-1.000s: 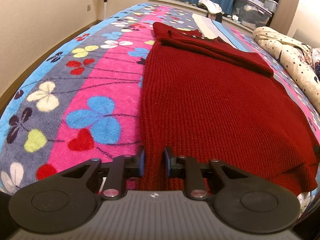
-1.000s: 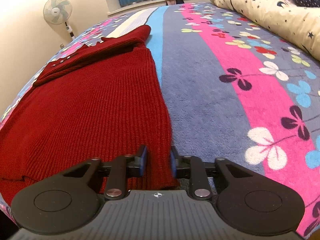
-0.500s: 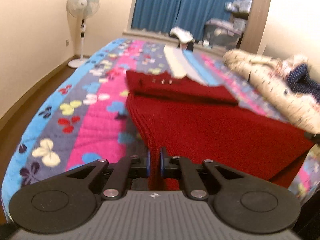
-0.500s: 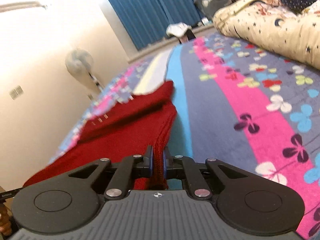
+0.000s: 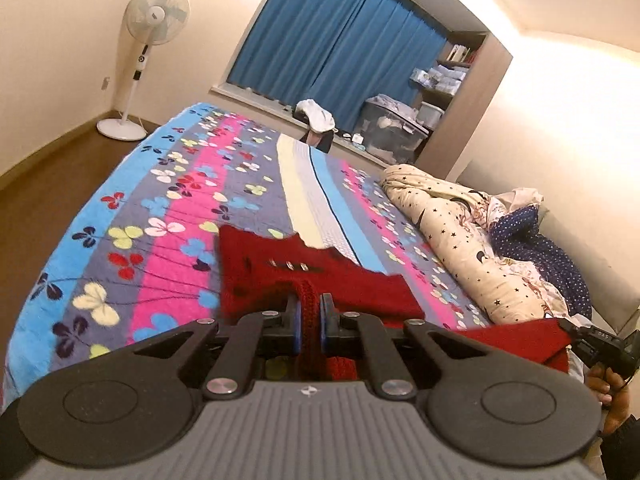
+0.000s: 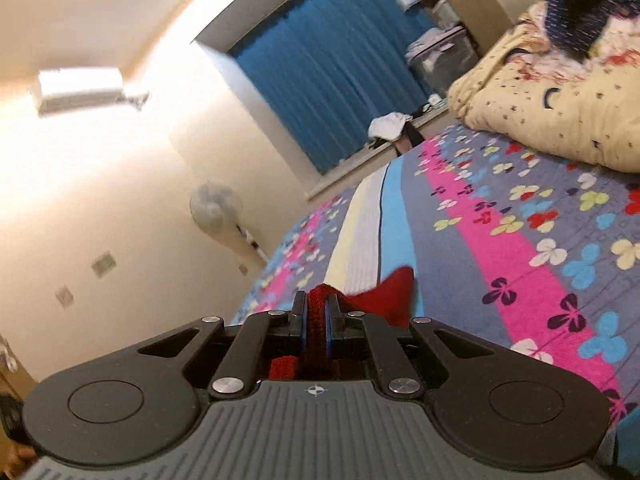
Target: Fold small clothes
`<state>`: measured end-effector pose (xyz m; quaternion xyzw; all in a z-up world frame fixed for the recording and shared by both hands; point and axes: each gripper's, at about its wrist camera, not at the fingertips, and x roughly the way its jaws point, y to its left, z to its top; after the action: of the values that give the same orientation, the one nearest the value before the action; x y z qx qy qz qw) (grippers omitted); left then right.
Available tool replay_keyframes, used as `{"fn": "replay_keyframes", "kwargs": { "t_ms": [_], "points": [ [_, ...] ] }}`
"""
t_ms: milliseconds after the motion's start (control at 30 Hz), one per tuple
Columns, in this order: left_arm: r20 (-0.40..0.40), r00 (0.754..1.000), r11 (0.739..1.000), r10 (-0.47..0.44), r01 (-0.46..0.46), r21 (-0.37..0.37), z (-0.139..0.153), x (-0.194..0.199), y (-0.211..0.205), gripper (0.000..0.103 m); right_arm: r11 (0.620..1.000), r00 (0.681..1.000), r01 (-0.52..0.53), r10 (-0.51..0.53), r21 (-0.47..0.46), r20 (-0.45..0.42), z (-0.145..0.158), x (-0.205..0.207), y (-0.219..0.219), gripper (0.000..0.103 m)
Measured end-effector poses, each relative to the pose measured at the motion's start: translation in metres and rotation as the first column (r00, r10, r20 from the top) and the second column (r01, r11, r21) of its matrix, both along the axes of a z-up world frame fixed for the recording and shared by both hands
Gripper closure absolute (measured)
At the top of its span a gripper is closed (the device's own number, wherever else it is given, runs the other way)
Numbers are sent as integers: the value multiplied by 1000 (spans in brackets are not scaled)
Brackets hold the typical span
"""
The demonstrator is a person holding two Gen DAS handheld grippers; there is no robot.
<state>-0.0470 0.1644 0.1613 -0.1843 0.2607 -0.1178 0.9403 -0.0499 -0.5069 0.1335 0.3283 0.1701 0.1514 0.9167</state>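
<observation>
A dark red knitted sweater (image 5: pixel 256 276) lies on the flowered bedspread (image 5: pixel 160 208), its far part with folded sleeves still flat. My left gripper (image 5: pixel 309 312) is shut on the sweater's near hem corner and holds it lifted above the bed. My right gripper (image 6: pixel 316 320) is shut on the other hem corner of the red sweater (image 6: pixel 384 292), also raised. The right gripper (image 5: pixel 600 340) shows at the right edge of the left wrist view with red knit stretched toward it. The middle of the sweater is hidden under both gripper bodies.
A rolled cream star-print quilt (image 5: pixel 460 232) and a navy dotted cloth (image 5: pixel 540 248) lie along the bed's right side. A standing fan (image 5: pixel 148 40) is on the floor at the left. Blue curtains (image 5: pixel 340 48) and storage boxes (image 5: pixel 392 128) stand beyond the bed.
Both grippers closed on the sweater's near hem corners and lifted them up and forward over the bed. The views tilted up from the sweater toward the room.
</observation>
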Motion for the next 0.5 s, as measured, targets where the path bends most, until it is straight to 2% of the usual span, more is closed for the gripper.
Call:
{"fn": "replay_keyframes", "kwargs": {
  "t_ms": [100, 167, 300, 400, 467, 500],
  "points": [
    [-26, 1000, 999, 13, -12, 33, -7, 25, -2, 95, 1000, 999, 17, -18, -22, -47, -11, 27, -2, 96],
    [-60, 998, 999, 22, -19, 51, -15, 58, 0, 95, 1000, 997, 12, -13, -12, -81, -19, 56, 4, 96],
    [-174, 980, 994, 97, -87, 60, -40, 145, 18, 95, 997, 982, 14, -28, -78, -184, -32, 140, 18, 96],
    [-244, 960, 988, 137, -115, 104, -67, 213, 30, 96, 997, 952, 12, -34, -72, -303, -53, 211, 24, 96],
    [-296, 939, 979, 173, -131, 158, -90, 253, 34, 97, 993, 925, 1, -44, -115, -378, -73, 256, 34, 95],
    [-315, 929, 971, 196, -138, 197, -100, 268, 36, 103, 991, 912, 0, -56, -137, -407, -85, 274, 38, 95]
  ]
}}
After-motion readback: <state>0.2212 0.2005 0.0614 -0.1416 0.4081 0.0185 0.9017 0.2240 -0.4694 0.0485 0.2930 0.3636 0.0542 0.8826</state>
